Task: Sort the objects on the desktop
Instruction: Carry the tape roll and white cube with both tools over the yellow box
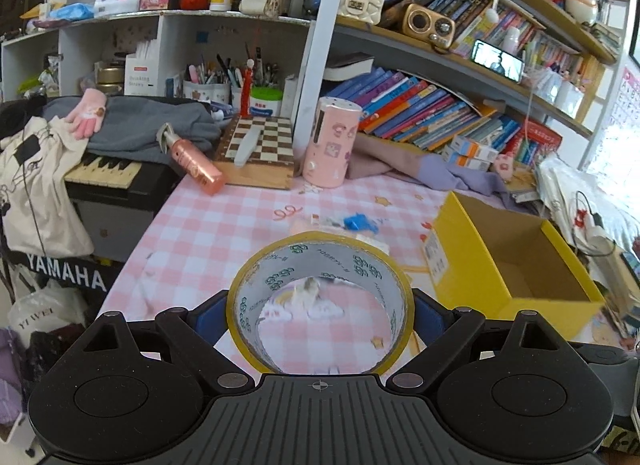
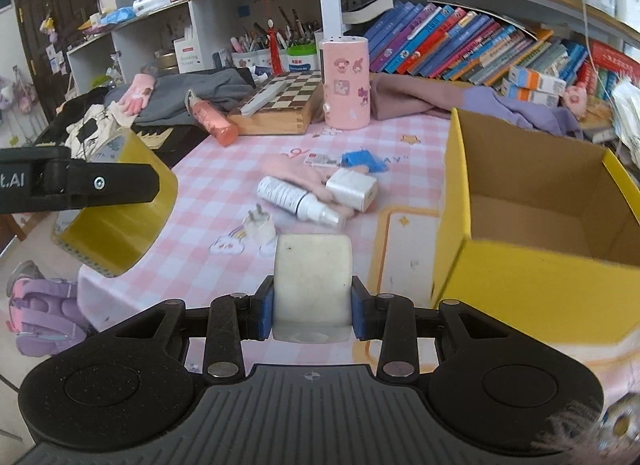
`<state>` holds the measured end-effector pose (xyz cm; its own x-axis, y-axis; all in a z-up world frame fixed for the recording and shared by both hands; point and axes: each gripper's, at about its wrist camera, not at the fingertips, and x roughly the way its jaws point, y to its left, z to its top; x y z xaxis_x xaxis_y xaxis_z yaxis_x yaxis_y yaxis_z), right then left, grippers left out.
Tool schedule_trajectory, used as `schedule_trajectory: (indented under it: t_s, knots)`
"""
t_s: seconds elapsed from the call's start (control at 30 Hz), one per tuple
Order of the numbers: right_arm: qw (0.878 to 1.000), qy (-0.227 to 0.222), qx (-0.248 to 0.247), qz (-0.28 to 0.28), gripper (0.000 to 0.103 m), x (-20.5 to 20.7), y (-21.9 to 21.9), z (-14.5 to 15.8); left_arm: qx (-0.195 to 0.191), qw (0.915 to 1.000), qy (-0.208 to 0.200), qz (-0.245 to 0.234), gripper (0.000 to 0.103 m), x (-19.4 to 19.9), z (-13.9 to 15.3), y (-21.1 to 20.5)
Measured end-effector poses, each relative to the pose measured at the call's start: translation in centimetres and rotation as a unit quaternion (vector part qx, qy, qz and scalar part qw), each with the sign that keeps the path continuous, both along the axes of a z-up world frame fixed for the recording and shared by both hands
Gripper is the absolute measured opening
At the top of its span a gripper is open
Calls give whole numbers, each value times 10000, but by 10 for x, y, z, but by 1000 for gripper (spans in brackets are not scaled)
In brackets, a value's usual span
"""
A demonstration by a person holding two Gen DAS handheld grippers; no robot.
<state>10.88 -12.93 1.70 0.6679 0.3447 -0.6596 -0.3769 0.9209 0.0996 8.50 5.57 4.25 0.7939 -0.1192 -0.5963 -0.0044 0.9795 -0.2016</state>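
Tape roll [image 1: 320,301] clamped in left gripper [image 1: 320,305], white block [image 2: 313,285] in right gripper [image 2: 313,305]; yellow box [image 2: 520,277] w/ nothing visible inside, bottle [image 2: 298,201], charger [image 2: 352,189], plug [image 2: 260,225] left of box on desk [image 2: 208,193], unsorted.

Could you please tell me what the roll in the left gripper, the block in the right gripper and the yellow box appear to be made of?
Roll: glossy yellowish plastic tape, by its shine, on a printed core, probably card.
Block: matte, off-white and scuffed with rounded corners; possibly rubber or plastic, hard to tell.
Box: cardboard, yellow outside and raw brown inside.
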Motion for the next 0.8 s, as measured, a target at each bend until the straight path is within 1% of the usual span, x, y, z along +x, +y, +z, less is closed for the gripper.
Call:
schedule_trajectory:
  t_s: [0.27, 0.43, 0.5, 0.6, 0.8]
  knots:
    - [9996, 9, -1, -289, 33, -46, -16, 3, -144, 9998, 23, -115, 93, -46, -3, -3]
    - [9990, 149, -77, -417, 33, -70, -27, 0, -336, 9992, 46, -210, 93, -65, -6, -8]
    - [9984, 196, -107, -512, 33, -78, -32, -1, -374, 9987, 70, -329, 93, -71, -7, -12]
    - [9971, 241, -84, -711, 33, -86, -40, -1, -311, 9979, 132, -551, 93, -74, -10, -21]
    - [9935, 318, -76, -1090, 33, -101, -55, -2, -294, 9940, 233, -1028, 93, -76, -15, -39]
